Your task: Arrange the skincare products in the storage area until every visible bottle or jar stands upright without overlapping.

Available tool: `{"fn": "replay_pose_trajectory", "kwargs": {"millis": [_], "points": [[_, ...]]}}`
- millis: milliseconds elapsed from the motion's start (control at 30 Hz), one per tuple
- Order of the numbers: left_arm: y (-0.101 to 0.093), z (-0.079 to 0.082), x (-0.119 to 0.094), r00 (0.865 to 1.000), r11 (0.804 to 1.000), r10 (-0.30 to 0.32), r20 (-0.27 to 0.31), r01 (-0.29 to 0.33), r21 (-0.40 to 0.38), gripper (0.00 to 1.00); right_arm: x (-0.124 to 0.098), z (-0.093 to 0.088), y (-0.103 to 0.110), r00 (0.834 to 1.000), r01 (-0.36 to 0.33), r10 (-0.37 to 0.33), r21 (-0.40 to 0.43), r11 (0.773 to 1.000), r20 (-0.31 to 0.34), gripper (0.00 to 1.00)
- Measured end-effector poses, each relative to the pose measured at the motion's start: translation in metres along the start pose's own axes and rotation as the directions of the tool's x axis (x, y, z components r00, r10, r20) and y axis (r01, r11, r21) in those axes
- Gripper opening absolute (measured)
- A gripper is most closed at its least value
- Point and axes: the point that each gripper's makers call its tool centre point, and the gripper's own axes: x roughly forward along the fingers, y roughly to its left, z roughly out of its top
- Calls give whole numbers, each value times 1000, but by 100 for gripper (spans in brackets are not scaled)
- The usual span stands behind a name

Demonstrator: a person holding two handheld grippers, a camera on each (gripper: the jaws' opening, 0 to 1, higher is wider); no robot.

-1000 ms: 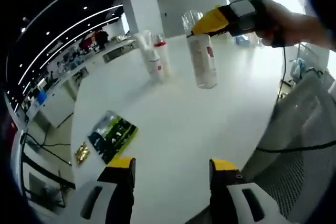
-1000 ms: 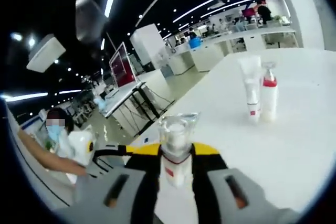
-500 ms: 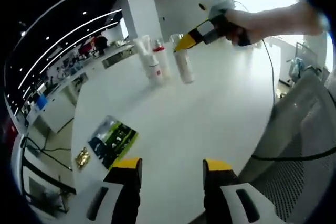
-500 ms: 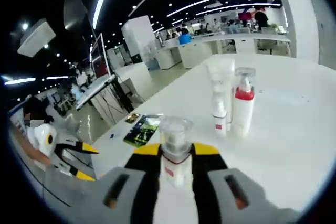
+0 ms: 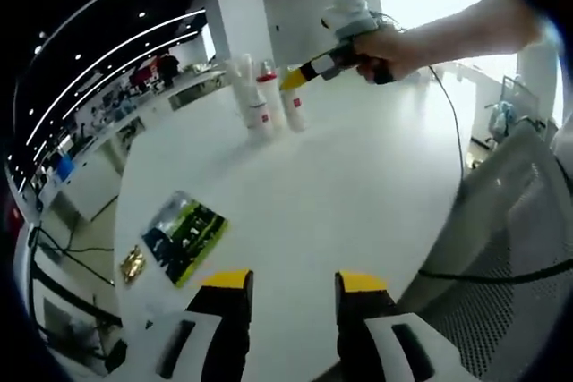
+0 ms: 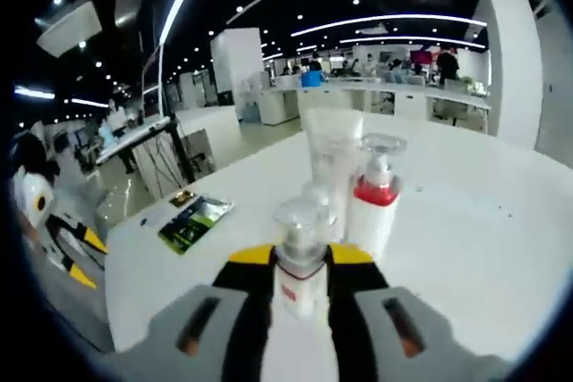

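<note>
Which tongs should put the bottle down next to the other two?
Right. The right tongs are already shut on the clear-capped bottle, close to the tube and the red-collared pump bottle. The left tongs are open and far back on the table.

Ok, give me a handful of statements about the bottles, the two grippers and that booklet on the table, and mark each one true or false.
1. The right gripper is shut on a clear-capped bottle. True.
2. The left gripper holds a bottle. False: its jaws stand apart over the white table with nothing between them.
3. The red-collared pump bottle lies on its side. False: it stands upright beside the white tube.
4. A green booklet lies flat on the table. True.
5. The booklet sits between the tube and the pump bottle. False: it lies apart from them, nearer the left gripper.
</note>
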Motion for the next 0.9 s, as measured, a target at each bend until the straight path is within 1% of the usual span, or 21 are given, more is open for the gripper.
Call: {"fn": "replay_pose_trajectory", "kwargs": {"millis": [133, 233, 300, 400, 633, 800, 900], "points": [[1, -1, 1, 1000, 1000, 2, -2, -2, -10, 37, 7, -1, -4, 1000, 8, -8, -30, 1000, -8, 22], [2, -2, 1, 1000, 1000, 2, -5, -2, -12, 36, 14, -3, -6, 1000, 12, -12, -61, 998, 1, 22], [2, -2, 1, 1000, 1000, 3, -7, -4, -12, 34, 20, -4, -7, 1000, 23, -22, -90, 996, 17, 22], [6, -4, 0, 1000, 1000, 19, -8, -20, -12, 32, 24, -8, -6, 999, 31, -29, -110, 993, 22, 22], [6, -6, 1, 1000, 1000, 18, -18, -18, -10, 32, 28, -12, -9, 998, 56, -51, -130, 990, 40, 22], [6, -6, 0, 1000, 1000, 21, -19, -21, -6, 32, 29, -11, -16, 996, 79, -74, -107, 991, 51, 22], [6, -6, 1, 1000, 1000, 19, -19, -19, -1, 32, 30, -10, -18, 994, 90, -83, -107, 990, 68, 22]]}}
